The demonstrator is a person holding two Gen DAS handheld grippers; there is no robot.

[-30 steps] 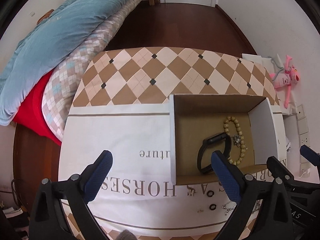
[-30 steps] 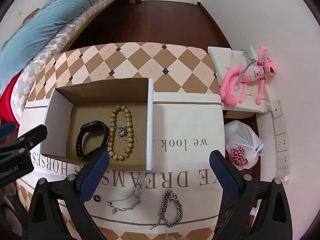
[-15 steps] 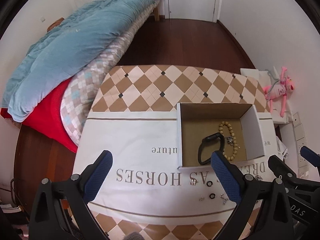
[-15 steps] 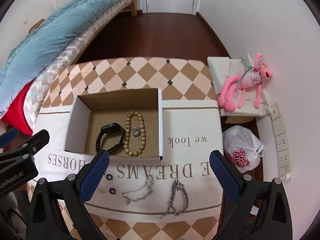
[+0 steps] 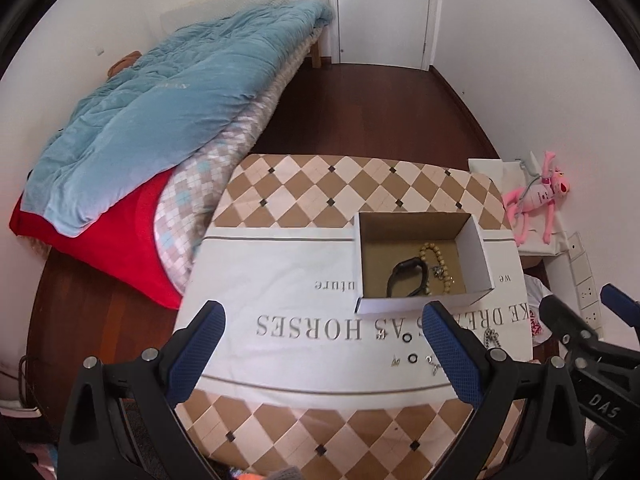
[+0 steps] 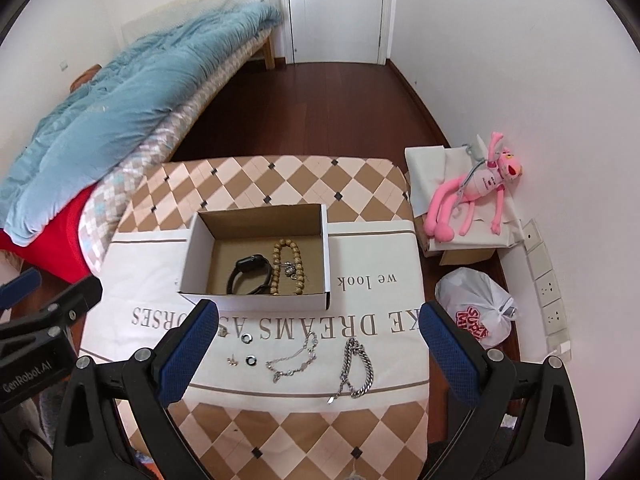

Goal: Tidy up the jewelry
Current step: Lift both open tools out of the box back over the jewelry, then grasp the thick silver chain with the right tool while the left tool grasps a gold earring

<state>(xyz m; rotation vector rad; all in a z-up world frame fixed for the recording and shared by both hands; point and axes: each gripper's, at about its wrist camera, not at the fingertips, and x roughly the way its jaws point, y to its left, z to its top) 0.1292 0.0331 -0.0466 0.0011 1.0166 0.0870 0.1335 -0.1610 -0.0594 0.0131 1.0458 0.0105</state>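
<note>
An open cardboard box (image 6: 326, 256) (image 5: 478, 256) stands on the table and holds a black watch (image 6: 248, 276) (image 5: 406, 278), a wooden bead bracelet (image 6: 290, 264) and a small silver piece. In front of it on the white cloth lie a thick silver chain (image 6: 356, 364), a thin silver chain (image 6: 294, 354), two dark rings (image 6: 251, 359) (image 5: 412, 358) and small earrings (image 6: 231, 359). My right gripper (image 6: 318, 352) is open and empty, high above the chains. My left gripper (image 5: 324, 354) is open and empty, high above the cloth left of the box.
The table (image 6: 280, 178) has a brown checked cover with a white printed cloth (image 6: 380, 280). A bed with a blue quilt (image 6: 120, 96) is at the left. A pink plush toy (image 6: 476, 196) and a white plastic bag (image 6: 476, 308) lie at the right by the wall.
Both grippers have risen and pulled back from the table, so the box and jewelry look smaller and more of the room shows. Both stay open; nothing on the table moved.
</note>
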